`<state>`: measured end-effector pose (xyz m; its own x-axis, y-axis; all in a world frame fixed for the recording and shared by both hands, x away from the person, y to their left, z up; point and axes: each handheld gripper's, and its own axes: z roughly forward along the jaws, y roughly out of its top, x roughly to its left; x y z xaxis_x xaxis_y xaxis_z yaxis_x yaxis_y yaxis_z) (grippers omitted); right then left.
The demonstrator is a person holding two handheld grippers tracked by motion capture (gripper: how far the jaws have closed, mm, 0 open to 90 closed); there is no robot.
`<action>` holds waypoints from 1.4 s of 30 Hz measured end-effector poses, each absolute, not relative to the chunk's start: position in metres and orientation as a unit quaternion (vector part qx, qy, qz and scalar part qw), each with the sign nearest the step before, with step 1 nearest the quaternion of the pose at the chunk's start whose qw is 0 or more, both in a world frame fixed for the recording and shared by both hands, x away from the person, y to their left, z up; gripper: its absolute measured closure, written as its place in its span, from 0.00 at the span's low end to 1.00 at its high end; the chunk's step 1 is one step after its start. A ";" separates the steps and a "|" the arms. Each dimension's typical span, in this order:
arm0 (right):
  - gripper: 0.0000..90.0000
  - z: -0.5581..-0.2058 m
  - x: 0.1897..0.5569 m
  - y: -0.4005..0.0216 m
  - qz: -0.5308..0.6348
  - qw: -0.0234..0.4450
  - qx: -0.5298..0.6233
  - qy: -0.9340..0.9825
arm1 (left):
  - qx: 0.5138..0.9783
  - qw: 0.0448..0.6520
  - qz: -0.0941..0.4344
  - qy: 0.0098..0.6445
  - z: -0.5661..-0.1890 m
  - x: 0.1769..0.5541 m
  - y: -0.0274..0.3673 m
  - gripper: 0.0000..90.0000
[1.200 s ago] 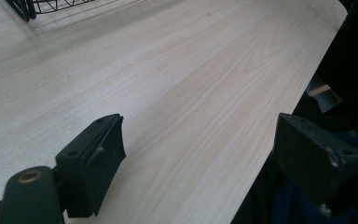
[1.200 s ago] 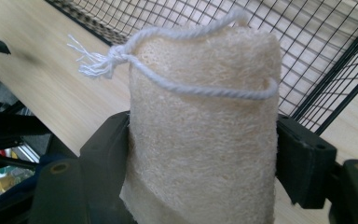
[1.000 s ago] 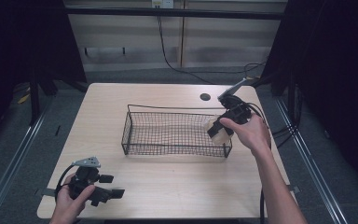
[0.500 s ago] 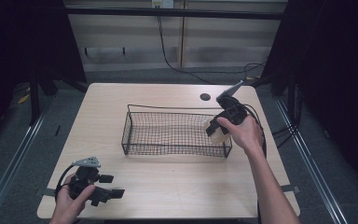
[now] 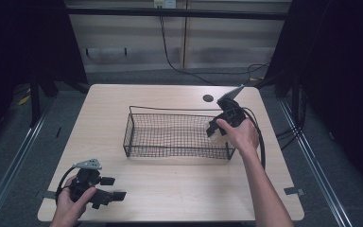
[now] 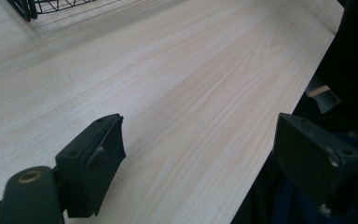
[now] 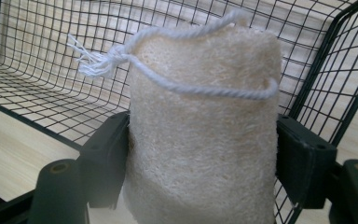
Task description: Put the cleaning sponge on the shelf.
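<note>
High view
Your right gripper (image 5: 216,131): held over the right end of the wire basket (image 5: 137,142), jaws pointing down and toward its inside.
Your held item: a pale loofah pad (image 5: 216,137) shows just under the gripper, at the basket's right end wall.
Your left gripper (image 5: 108,188): low over the table (image 5: 170,184) near its front left corner, well apart from the basket, jaws standing apart.
Basket position: middle of the table, long side across.

Left gripper view
Your fingers (image 6: 92,163): spread wide, bare wood between them.
Table edge: it runs between the two jaws, so the far jaw hangs past the edge.
Basket corner (image 6: 25,7): visible at top left, well apart from the jaws.

Right gripper view
Your fingers (image 7: 105,158): clamped on the loofah pad (image 7: 200,140), one pad pressing each flank.
Pad position: upright between the jaws, its upper half rising above them.
Cord (image 7: 168,81): white loop lies across the pad's top, knotted and frayed at the left.
Pad against basket (image 7: 335,60): mesh wall behind and to the right; whether the pad touches the mesh, cannot tell.
</note>
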<state>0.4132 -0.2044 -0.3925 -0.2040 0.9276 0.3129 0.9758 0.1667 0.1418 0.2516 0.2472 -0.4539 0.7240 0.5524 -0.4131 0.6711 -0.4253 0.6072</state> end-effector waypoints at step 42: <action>0.29 -0.439 0.413 -0.189 -0.086 0.048 -0.693 -0.714 | 0.841 0.391 -0.077 0.366 -0.454 0.251 0.246 0.18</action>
